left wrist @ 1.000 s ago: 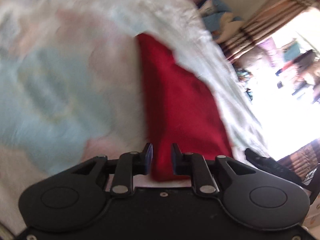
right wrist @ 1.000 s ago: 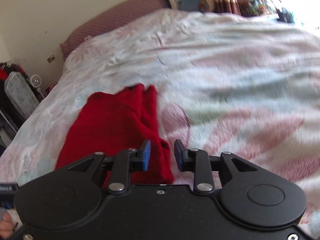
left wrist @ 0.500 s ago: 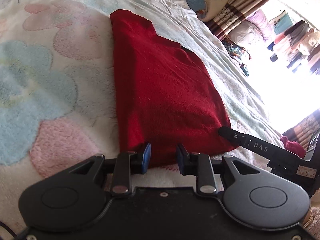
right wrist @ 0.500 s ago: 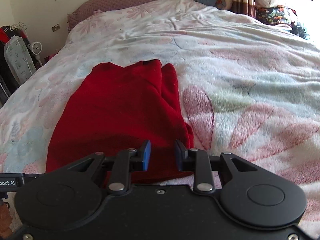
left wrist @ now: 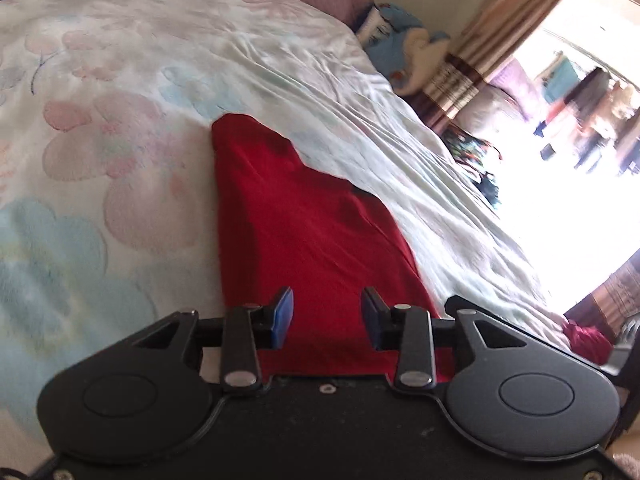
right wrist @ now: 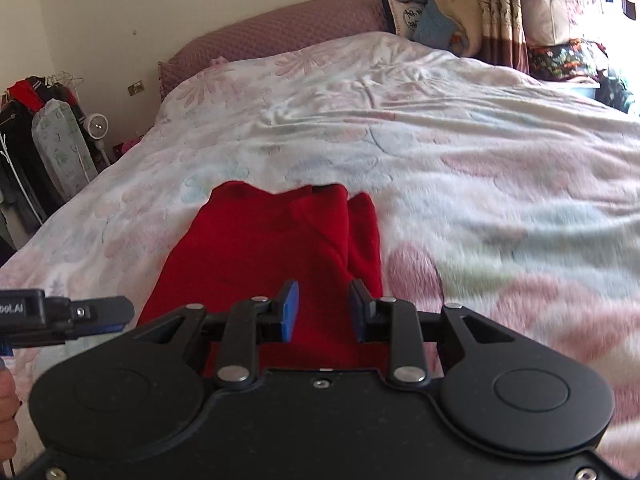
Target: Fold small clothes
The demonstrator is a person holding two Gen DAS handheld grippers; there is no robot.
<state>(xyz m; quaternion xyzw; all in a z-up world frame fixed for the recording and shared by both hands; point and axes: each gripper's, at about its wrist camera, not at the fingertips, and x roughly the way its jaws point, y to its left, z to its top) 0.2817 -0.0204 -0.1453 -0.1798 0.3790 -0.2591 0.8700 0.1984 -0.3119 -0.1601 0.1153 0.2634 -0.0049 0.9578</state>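
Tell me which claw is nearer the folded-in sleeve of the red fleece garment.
Right. The right claw sits open beside the sleeve; the left claw is open at the garment's opposite edge.

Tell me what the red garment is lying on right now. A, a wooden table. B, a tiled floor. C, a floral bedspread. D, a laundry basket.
C: in both views the red garment lies flat on the floral bedspread, spread just ahead of the open left tool and right tool.
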